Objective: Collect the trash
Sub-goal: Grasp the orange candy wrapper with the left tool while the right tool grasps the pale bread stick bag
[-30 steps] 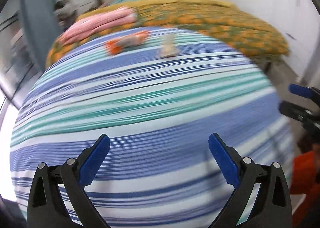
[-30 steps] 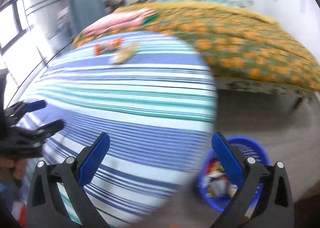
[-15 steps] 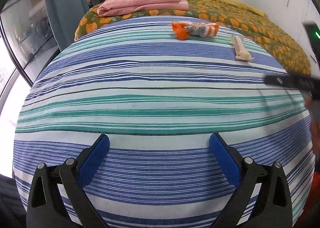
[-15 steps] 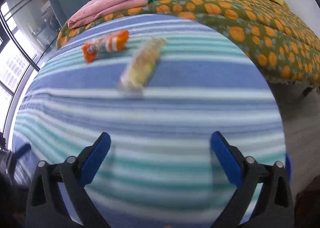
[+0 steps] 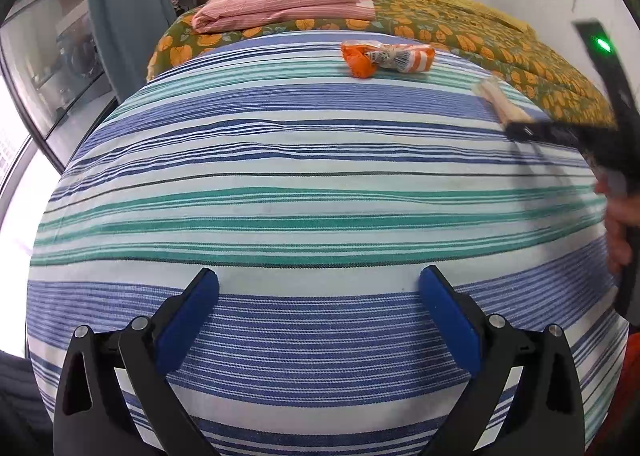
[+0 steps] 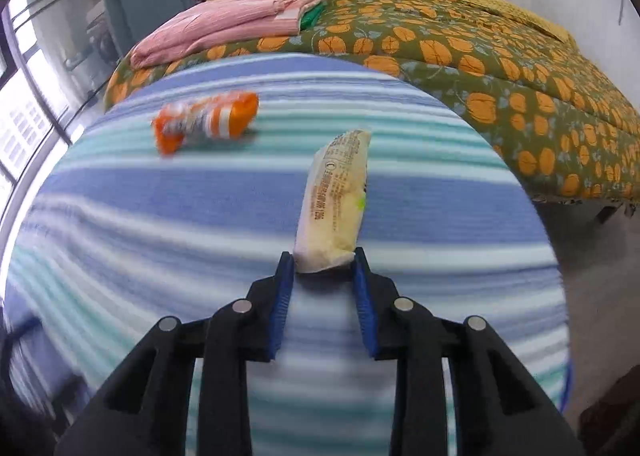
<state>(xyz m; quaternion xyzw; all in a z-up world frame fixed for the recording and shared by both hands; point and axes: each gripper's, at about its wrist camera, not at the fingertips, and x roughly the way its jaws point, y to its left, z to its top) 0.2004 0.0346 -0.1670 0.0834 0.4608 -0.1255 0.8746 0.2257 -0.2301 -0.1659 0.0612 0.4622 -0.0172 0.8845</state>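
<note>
Two wrappers lie on a blue, teal and white striped sheet point(image 5: 304, 184). A pale beige wrapper point(image 6: 334, 200) lies lengthwise, its near end between the blue pads of my right gripper point(image 6: 323, 262), which is shut on it. An orange and white crumpled wrapper point(image 6: 204, 121) lies to its far left. In the left wrist view the orange wrapper point(image 5: 386, 57) lies far ahead, the beige wrapper point(image 5: 500, 102) to its right with the right gripper point(image 5: 532, 132) at its end. My left gripper point(image 5: 318, 288) is open and empty, low over the near sheet.
A green quilt with orange pumpkins point(image 6: 480, 56) covers the far part of the bed, with folded pink cloth point(image 6: 224, 26) on it. A blue curtain point(image 5: 120, 4) and windows stand at the left. Bare floor point(image 6: 600, 256) lies right of the bed.
My right gripper has moved forward over the sheet to the beige wrapper and closed from wide open onto its near end. My left gripper has stayed open and almost still.
</note>
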